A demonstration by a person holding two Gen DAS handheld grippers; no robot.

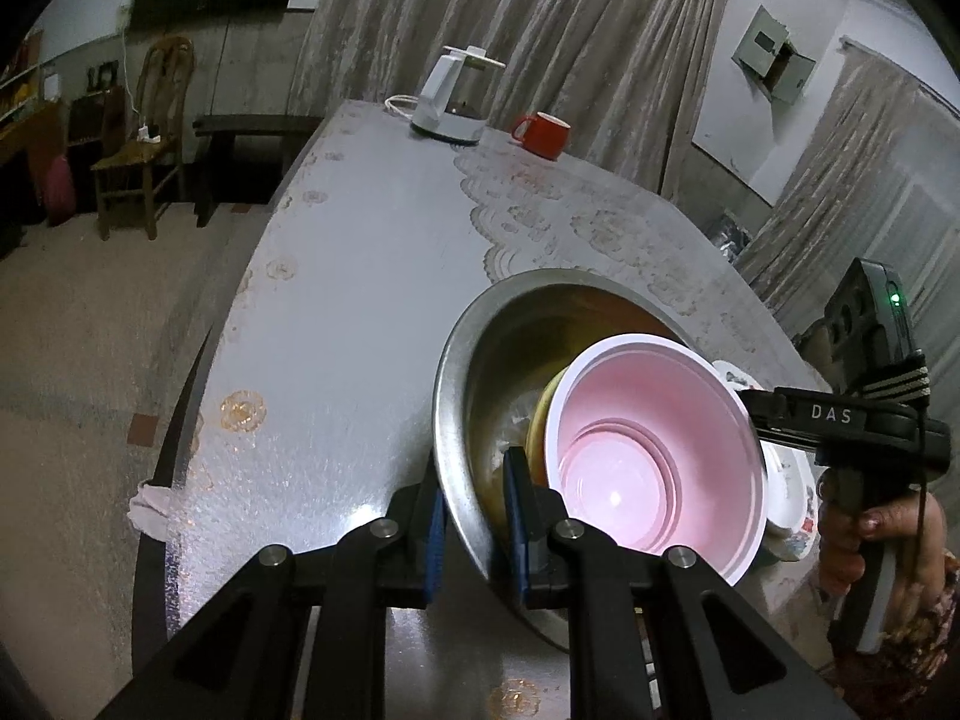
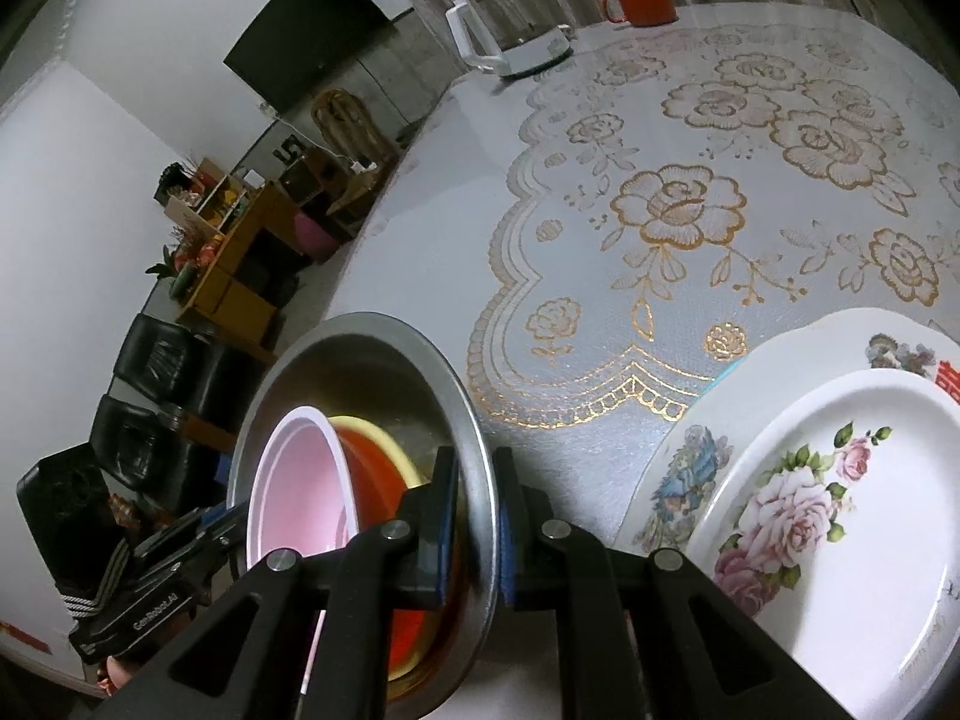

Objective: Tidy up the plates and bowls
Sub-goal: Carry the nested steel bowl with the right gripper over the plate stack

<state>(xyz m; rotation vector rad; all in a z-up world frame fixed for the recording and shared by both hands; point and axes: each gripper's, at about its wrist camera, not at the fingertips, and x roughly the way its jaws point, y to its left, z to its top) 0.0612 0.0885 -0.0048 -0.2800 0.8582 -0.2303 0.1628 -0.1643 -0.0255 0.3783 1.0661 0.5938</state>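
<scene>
Your left gripper [image 1: 474, 516] tilted down, clamped on near rim of steel basin [image 1: 474, 372]. Your right gripper [image 2: 477, 516] tilted down too, clamped on opposite rim of same basin. Basin sits tipped between them over table [image 2: 420, 228]. Pink bowl [image 1: 654, 450] nested inside, atop yellow bowl [image 2: 384, 441]. Floral plates [image 2: 840, 510] stacked just right of basin. Kettle [image 1: 450, 99] and red mug [image 1: 543, 133] well apart at far edge.

Round table [image 2: 420, 192]: lace cloth [image 2: 750, 192], kettle [image 2: 510, 30], red mug [image 2: 642, 0], stacked plates [image 2: 840, 510].
</scene>
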